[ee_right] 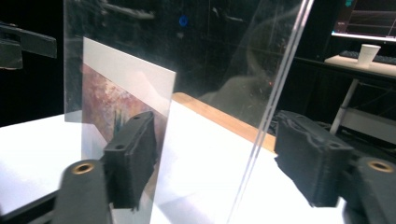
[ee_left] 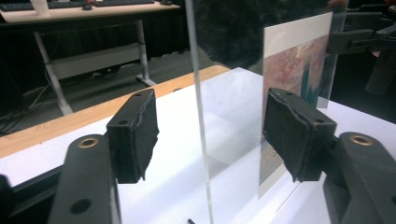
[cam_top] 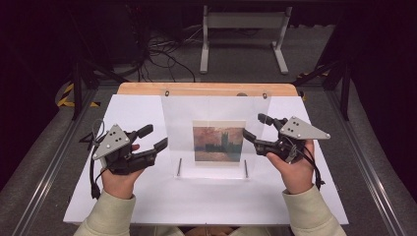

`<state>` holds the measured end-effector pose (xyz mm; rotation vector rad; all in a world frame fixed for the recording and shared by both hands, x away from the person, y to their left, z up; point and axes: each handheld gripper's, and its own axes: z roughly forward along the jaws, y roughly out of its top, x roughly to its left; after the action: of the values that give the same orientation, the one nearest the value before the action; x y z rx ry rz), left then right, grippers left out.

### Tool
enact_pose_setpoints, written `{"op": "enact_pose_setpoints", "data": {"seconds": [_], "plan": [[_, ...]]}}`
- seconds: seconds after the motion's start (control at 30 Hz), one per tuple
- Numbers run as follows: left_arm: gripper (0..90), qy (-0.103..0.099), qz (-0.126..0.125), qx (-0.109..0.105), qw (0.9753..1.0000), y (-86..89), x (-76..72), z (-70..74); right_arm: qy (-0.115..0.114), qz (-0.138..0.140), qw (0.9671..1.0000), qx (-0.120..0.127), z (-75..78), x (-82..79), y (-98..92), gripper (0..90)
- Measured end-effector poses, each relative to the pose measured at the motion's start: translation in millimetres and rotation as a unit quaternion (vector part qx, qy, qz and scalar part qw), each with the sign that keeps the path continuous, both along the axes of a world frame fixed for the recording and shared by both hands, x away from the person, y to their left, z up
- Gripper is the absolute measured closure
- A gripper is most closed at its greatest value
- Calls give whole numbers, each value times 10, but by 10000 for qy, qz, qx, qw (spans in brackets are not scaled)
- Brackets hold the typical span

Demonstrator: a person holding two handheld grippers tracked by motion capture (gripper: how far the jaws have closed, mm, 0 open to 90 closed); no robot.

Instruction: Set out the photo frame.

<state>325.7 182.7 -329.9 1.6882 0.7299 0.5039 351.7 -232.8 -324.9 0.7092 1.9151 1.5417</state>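
Note:
A clear acrylic stand (cam_top: 216, 108) is upright in the middle of the white board (cam_top: 147, 206). It holds a print of a reddish sunset painting (cam_top: 219, 142). My left gripper (cam_top: 153, 138) is open, one jaw on each side of the stand's left edge (ee_left: 200, 107), not touching it. My right gripper (cam_top: 257, 128) is open too and straddles the right edge (ee_right: 279, 88) the same way. The print (ee_left: 299, 65) shows beyond the left gripper (ee_left: 215, 135), with the right gripper (ee_left: 364, 39) farther off. Past my right gripper (ee_right: 219, 161), the print (ee_right: 126, 88) and the left gripper (ee_right: 23, 44) show.
The white board lies on a wooden table (cam_top: 206, 88). Two short dark pins (cam_top: 179, 167) sit at the stand's base. Behind the table are a white desk frame (cam_top: 243, 29) and floor cables (cam_top: 162, 54). A paper cup (ee_right: 369, 53) stands on a far desk.

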Motion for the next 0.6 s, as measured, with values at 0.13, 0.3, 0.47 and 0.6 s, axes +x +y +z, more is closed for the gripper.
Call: {"op": "enact_pose_setpoints", "data": {"seconds": [0.13, 0.3, 0.47, 0.6], "plan": [[256, 65, -71, 65, 9999, 43, 18, -18, 90, 66, 9999, -61, 28, -48, -44, 222], [211, 140, -88, 225, 9996, 139, 22, -74, 277, 130, 9989, -341, 61, -128, -177, 224], [181, 227, -45, 263, 9994, 253, 58, -151, 405, 28, 9980, -474, 63, -183, -359, 198], [175, 333, -61, 424, 9985, 304, 62, -197, 519, -114, 9977, -425, 37, -207, -506, 168]]}}
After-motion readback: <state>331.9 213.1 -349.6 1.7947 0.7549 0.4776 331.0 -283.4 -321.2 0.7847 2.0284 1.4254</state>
